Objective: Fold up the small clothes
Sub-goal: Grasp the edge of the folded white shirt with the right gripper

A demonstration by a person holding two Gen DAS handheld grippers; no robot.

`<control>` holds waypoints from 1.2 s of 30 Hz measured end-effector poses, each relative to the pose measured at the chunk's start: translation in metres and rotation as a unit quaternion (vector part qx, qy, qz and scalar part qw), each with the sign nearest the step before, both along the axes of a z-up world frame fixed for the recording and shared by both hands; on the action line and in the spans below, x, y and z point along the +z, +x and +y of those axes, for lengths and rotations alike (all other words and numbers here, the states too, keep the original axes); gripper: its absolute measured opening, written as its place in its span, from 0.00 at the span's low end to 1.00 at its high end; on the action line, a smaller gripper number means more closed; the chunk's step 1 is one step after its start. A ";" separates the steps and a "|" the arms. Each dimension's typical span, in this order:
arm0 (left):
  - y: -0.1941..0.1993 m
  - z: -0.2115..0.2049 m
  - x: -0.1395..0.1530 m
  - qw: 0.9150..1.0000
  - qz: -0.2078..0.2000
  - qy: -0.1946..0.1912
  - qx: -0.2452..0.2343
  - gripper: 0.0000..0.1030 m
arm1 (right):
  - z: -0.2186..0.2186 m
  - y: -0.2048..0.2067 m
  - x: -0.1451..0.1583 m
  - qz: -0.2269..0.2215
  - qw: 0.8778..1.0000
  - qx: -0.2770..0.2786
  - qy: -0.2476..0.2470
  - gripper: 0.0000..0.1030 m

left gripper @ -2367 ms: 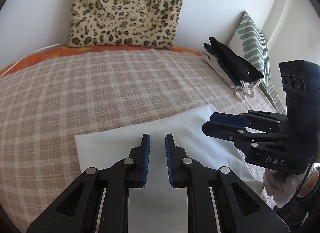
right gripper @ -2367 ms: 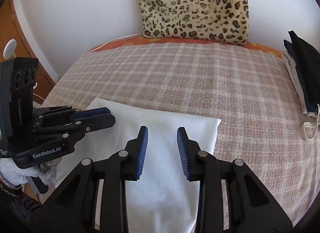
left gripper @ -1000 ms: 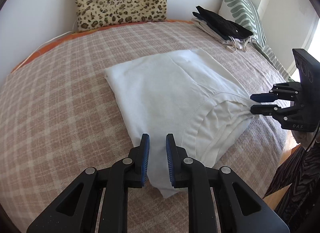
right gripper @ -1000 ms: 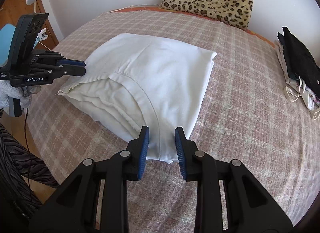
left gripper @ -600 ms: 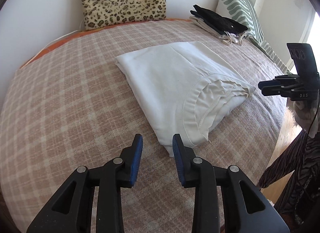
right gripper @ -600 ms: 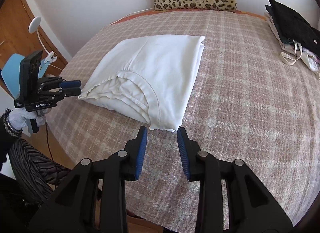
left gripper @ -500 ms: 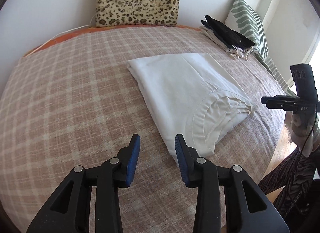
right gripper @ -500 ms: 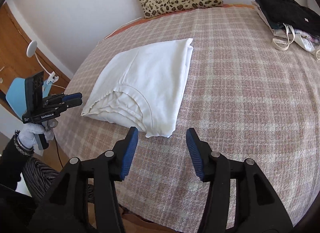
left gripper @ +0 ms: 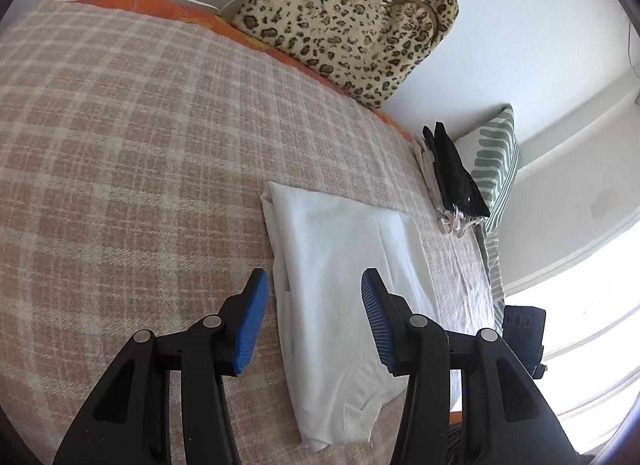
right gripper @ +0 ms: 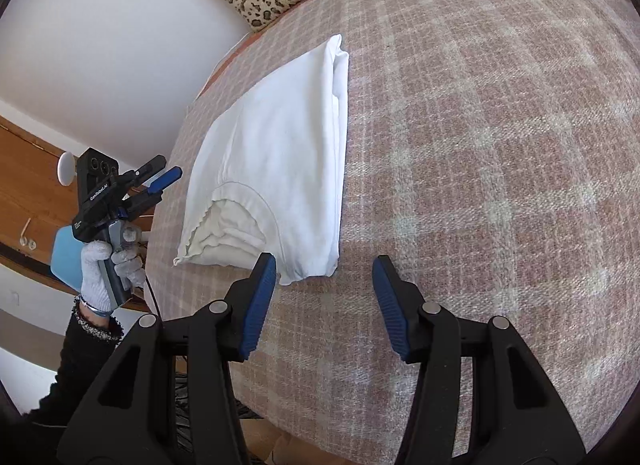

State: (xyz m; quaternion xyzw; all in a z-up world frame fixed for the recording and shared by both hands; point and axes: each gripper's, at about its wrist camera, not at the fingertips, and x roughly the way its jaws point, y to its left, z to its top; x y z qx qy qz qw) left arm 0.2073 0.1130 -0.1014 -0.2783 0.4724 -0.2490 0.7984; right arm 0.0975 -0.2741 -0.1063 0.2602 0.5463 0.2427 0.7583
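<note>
A white garment (left gripper: 340, 289) lies folded into a long rectangle on the plaid bed cover (left gripper: 132, 169); its neckline end faces the bed's near edge. It also shows in the right wrist view (right gripper: 280, 161). My left gripper (left gripper: 310, 319) is open and empty, held above the garment's near half. My right gripper (right gripper: 324, 301) is open and empty, held above the bed just off the garment's near corner. The left gripper also appears at the left of the right wrist view (right gripper: 160, 175), off the bed's edge.
A leopard-print cushion (left gripper: 352, 21) leans on the wall at the head of the bed. A stack of folded dark and light clothes (left gripper: 448, 177) lies beside a green-striped pillow (left gripper: 496, 169). Wooden furniture (right gripper: 28, 185) stands beyond the bed's left edge.
Both grippers have let go of the garment, pulled back from it and opened wider. The garment now lies folded on the bed. The left gripper has swung round to the bed's side.
</note>
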 end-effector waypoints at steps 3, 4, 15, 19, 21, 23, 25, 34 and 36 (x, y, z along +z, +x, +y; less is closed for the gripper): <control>0.017 0.002 -0.010 1.000 0.018 -0.012 0.014 0.45 | -0.006 0.002 -0.007 0.017 0.999 -0.016 0.040 0.51; 0.021 0.002 -0.013 1.000 0.020 -0.012 0.017 0.45 | -0.008 0.003 -0.009 0.020 0.998 -0.019 0.051 0.52; 0.052 -0.009 -0.025 1.000 0.024 0.006 0.011 0.45 | -0.006 0.009 -0.020 0.042 0.993 -0.028 0.109 0.51; 0.059 -0.008 -0.032 1.000 0.027 -0.006 0.012 0.45 | 0.000 0.012 -0.020 0.038 0.993 -0.027 0.110 0.51; 0.063 -0.009 -0.033 0.999 0.031 -0.017 0.007 0.45 | 0.001 0.015 -0.022 0.043 0.991 -0.031 0.124 0.51; 0.065 -0.011 -0.035 0.999 0.026 -0.024 0.006 0.45 | 0.003 0.020 -0.024 0.044 0.990 -0.034 0.133 0.51; 0.067 -0.015 -0.035 0.999 0.022 -0.029 0.004 0.47 | 0.007 0.023 -0.026 0.046 0.988 -0.032 0.147 0.51; 0.067 -0.031 -0.033 1.000 0.001 -0.018 -0.017 0.43 | 0.025 0.021 -0.025 0.036 0.990 -0.025 0.131 0.51; 0.067 -0.033 -0.036 1.000 0.005 -0.011 -0.022 0.26 | 0.026 0.021 -0.025 0.036 0.991 -0.027 0.129 0.50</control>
